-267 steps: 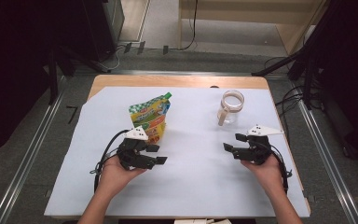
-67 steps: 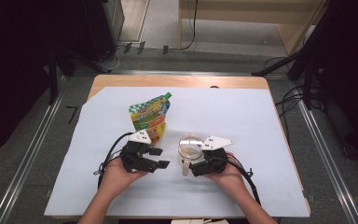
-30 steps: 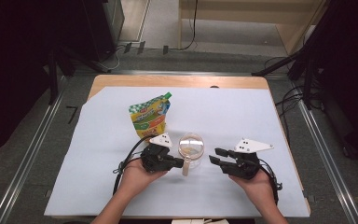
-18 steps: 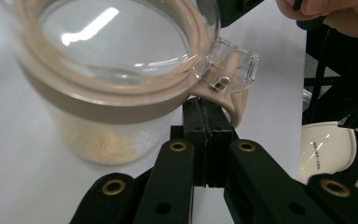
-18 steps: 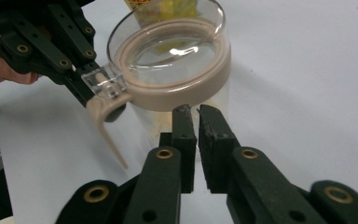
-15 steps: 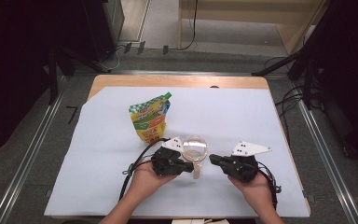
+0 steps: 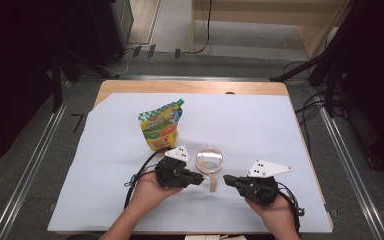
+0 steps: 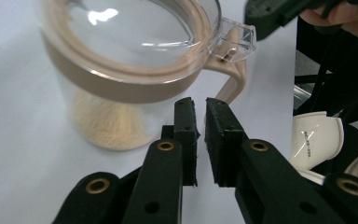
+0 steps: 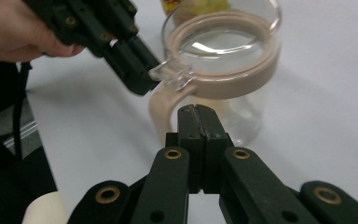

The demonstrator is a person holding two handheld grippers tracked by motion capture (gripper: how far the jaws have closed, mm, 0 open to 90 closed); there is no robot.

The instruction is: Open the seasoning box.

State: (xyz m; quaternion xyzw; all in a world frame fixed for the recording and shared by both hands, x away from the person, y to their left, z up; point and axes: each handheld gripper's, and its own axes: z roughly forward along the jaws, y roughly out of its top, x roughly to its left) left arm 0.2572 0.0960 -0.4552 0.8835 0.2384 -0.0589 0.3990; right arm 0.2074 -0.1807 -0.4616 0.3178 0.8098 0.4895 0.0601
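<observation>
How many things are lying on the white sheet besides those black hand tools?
2: a colourful pouch lies toward the far left, and a clear lidded jar stands nearer, between the two grippers. Nothing else appears, unless hidden under the hands.

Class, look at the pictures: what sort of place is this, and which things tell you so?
Probably a lab or recording workspace, not a home kitchen: the wooden table wears a plain white sheet, metal floor rails run alongside it, and cables trail across the grey floor behind.

Worktop (image 7: 260,125) evenly and brightly lit from overhead; surrounding floor dim, room edges near black. Shadows soft. White glare on the jar lid (image 8: 121,28). Jar blurred in the left gripper view; near tool jaws sharp.
</observation>
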